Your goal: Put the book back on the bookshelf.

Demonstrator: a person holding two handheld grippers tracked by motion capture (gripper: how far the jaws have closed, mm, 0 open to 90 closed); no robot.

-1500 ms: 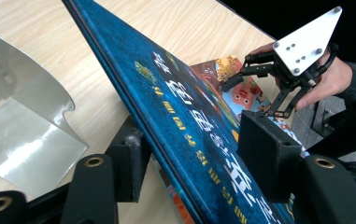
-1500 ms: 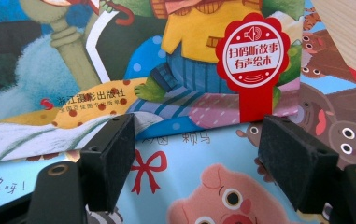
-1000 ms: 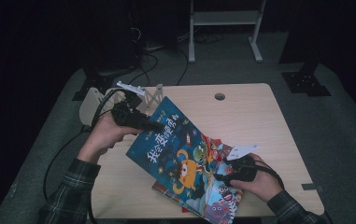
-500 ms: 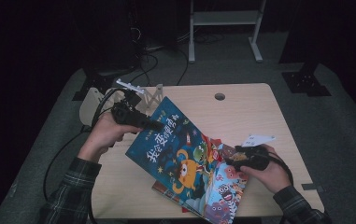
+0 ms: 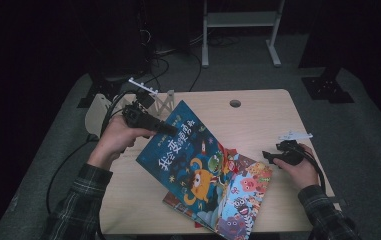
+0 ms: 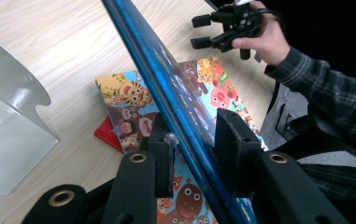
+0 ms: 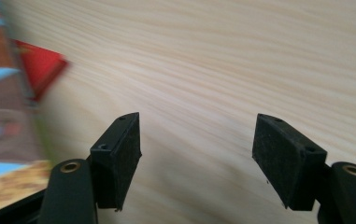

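a person sits at a wooden table point(image 5: 258, 120). the left gripper point(image 5: 165, 129) has just been closing and now clamps the upper corner of a blue picture book point(image 5: 188, 160), holding it tilted up off a stack of colourful books point(image 5: 243, 200) lying flat on the table. the right gripper point(image 5: 267, 156) sits just right of that stack, above bare wood, its jaws apart with nothing between them.
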